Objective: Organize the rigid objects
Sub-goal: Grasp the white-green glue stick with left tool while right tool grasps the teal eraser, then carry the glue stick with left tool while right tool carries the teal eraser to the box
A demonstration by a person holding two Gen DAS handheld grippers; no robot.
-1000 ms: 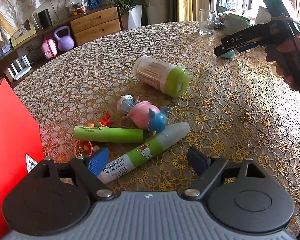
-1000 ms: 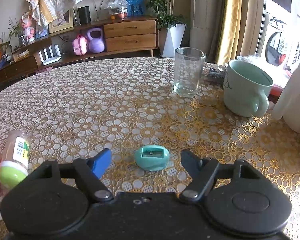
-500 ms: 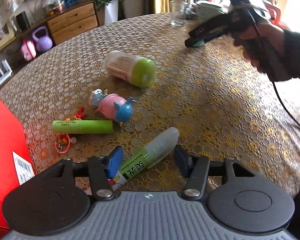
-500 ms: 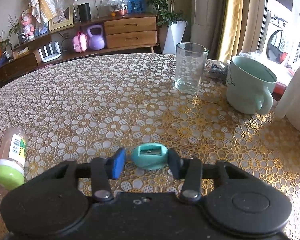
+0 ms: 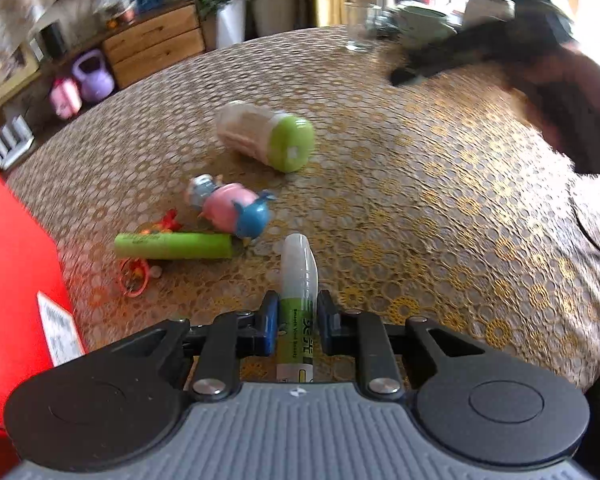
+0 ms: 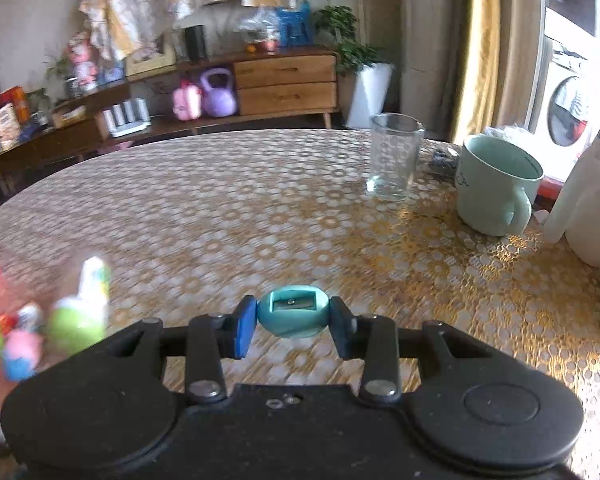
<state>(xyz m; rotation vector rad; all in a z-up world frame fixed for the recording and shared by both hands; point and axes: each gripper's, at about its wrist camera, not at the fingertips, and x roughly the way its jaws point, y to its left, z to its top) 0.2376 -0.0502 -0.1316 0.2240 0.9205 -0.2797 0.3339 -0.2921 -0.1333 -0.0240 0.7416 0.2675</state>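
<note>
Gold lace patterned the cloth [image 6: 340, 216] over the round table, and most of the clutter lay loose on it. Two pieces were already in hand. The left gripper [image 5: 298, 318] had its jaws clamped on a glue stick [image 5: 299, 280], a slim tube with a green label and a frosted cap that pointed away from the fingers. The right gripper [image 6: 293, 326] was closed on a teal sharpener [image 6: 293, 316], a smooth egg-shaped shell with a small metal blade set in a square recess; it seemed to hang a little above the cloth.

The sorting looked barely begun to me. Left on the table were a clear jar [image 5: 266, 136] with a lime-green lid, lying on its side; a glossy pink and blue plastic pig toy [image 5: 230, 208]; a matte green tube [image 5: 172, 245] just beside the toy; and a small red and orange trinket [image 5: 140, 272] near the tube's end, too blurred to name. A red box [image 5: 12, 280] stood at the left edge, perhaps the place for them, though I could not see into it.

Farther off, near the right gripper, a ribbed glass [image 6: 396, 158] and a pale green ceramic mug [image 6: 496, 188] stood upright and well apart from the toys.
</note>
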